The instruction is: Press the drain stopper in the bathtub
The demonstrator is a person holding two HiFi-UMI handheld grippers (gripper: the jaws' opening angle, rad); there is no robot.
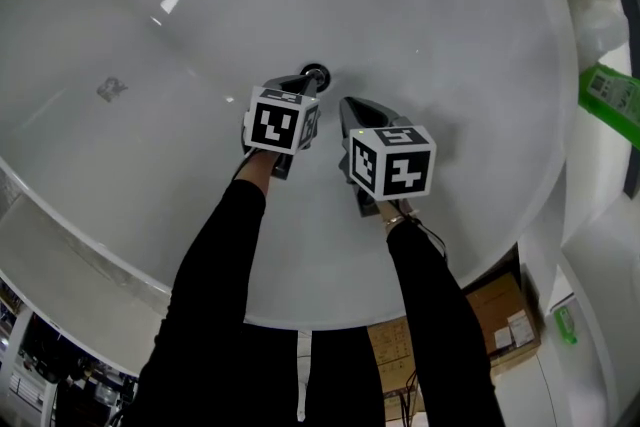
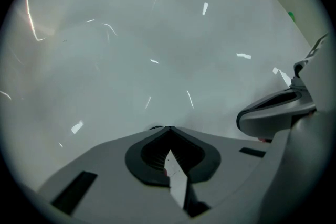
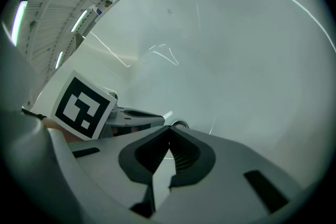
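Head view: a white bathtub [image 1: 120, 45] is seen from above, and the drain stopper [image 1: 314, 72], a small dark round piece, is set in its floor near the middle of the frame. The left gripper [image 1: 307, 84] is held with its tip right at the near edge of the stopper; whether it touches cannot be told. The right gripper [image 1: 349, 105] is held just beside it, its tip over bare tub floor a little short of the stopper. Both are carried on arms in black sleeves [image 1: 215, 295].

In the left gripper view the jaws are seen closed tip to tip with nothing between them, and only a dark sliver of the stopper shows past the tip. In the right gripper view the jaws are likewise brought together and empty, with the stopper's rim seen just beyond their tip and the left gripper's marker cube to the left. A cardboard box [image 1: 495, 310] is seen outside the tub.
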